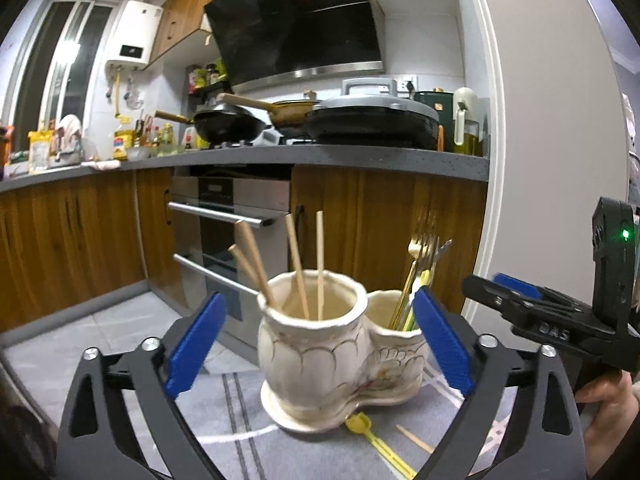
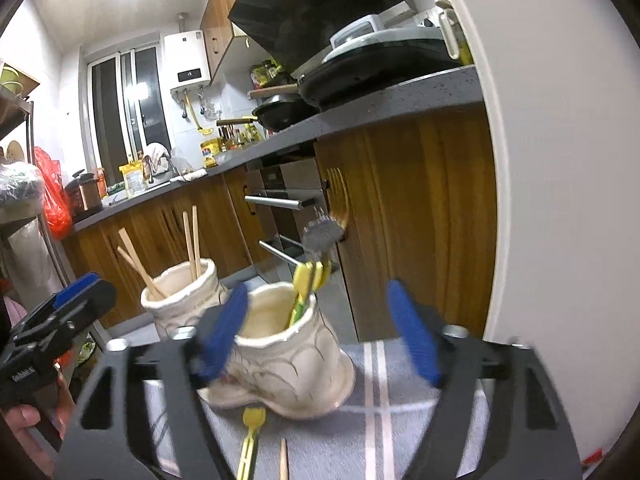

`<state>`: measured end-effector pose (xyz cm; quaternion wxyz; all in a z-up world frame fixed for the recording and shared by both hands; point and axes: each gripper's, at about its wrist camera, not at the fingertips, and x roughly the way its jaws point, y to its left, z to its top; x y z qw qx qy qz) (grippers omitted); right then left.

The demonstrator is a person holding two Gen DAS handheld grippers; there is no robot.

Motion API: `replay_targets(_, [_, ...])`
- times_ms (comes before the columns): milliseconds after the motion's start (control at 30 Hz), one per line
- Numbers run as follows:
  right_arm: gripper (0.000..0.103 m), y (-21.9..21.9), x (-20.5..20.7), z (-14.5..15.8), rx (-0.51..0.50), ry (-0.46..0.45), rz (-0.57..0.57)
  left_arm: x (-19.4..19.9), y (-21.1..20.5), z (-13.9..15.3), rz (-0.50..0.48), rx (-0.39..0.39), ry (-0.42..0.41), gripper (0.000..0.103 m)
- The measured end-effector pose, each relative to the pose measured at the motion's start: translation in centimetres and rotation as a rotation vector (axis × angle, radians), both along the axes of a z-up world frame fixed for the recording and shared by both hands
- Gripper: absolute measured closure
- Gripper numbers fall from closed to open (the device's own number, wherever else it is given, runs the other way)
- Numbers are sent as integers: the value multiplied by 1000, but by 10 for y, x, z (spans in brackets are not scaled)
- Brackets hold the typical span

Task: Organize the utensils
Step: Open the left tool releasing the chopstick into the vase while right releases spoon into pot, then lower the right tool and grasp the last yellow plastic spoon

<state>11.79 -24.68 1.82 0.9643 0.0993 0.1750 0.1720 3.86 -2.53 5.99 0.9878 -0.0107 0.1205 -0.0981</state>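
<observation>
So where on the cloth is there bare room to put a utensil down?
Left of the ceramic holder, the striped cloth lies bare. In front it is crowded: a yellow utensil and a loose chopstick lie there.

Both wrist cams sit low and close, looking forward along their fingers toward the kitchen counter. Left faces the holder [image 1: 320, 344] squarely; right views it from the right, tilted. Shared: holder, counter [image 1: 280, 156], oven [image 1: 232, 216].

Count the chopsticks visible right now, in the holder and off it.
5. Four stand in the holder's taller cup: two leaning left, two near upright. One lies on the cloth in front. More may be hidden.
</observation>
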Motion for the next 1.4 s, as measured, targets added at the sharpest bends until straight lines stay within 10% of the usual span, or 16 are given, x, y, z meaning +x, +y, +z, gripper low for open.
replay_targets(133, [5, 6, -8, -11, -40, 54, 53, -9, 5, -13, 26, 15, 50, 5])
replay_targets(867, [7, 100, -34, -76, -402, 313, 266, -41, 41, -53, 96, 59, 203, 5])
replay_targets(1400, [77, 131, 1, -102, -478, 424, 273, -40, 42, -54, 91, 72, 215, 5])
